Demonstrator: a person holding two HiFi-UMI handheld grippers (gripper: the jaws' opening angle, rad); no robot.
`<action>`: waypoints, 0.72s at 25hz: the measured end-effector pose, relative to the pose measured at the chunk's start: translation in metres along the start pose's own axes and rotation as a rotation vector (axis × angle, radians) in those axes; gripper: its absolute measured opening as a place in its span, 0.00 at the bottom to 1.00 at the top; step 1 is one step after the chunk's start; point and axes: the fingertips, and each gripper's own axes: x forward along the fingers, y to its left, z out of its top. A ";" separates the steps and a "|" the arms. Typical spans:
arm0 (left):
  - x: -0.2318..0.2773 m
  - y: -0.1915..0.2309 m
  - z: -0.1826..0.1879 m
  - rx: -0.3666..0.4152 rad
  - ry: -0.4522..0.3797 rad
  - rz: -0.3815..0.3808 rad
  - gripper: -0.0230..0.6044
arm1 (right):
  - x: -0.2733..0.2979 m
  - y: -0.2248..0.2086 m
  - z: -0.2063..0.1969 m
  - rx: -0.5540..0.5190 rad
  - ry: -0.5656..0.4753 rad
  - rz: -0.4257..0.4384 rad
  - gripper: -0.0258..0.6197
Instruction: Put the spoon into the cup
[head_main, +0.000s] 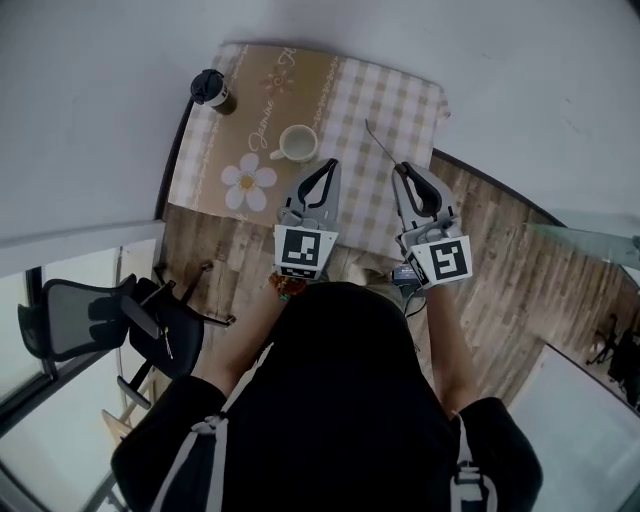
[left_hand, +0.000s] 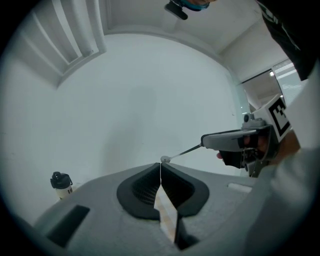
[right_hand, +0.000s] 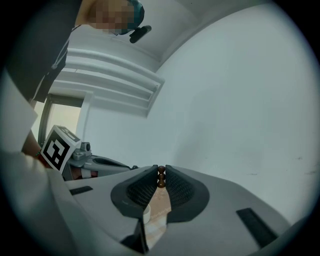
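- Right gripper (head_main: 401, 170) pinches the spoon (head_main: 380, 143) by its brown beaded handle; I see a thin silvery shaft.
- Left gripper (head_main: 329, 164): jaws together, empty, near the white cup (head_main: 297, 143).

Both arms reach forward side by side, the left gripper (head_main: 330, 163) with jaws together and empty, the right gripper (head_main: 403, 168) clamped on the spoon (head_main: 380, 143) handle.

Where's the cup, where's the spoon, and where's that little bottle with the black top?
cup (head_main: 297, 143), head view, on its open mouth.
spoon (left_hand: 165, 159), left gripper view, on its bowl end.
bottle (head_main: 210, 88), head view, on its black lid.
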 end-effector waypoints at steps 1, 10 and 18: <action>-0.001 0.002 -0.001 0.007 0.000 -0.018 0.07 | 0.002 0.001 0.000 0.000 -0.002 -0.015 0.11; -0.009 0.045 -0.006 0.009 -0.035 -0.019 0.07 | 0.025 0.012 0.000 -0.037 -0.001 -0.052 0.11; -0.023 0.077 -0.011 -0.004 -0.049 0.047 0.07 | 0.039 0.016 0.003 -0.035 -0.023 -0.033 0.11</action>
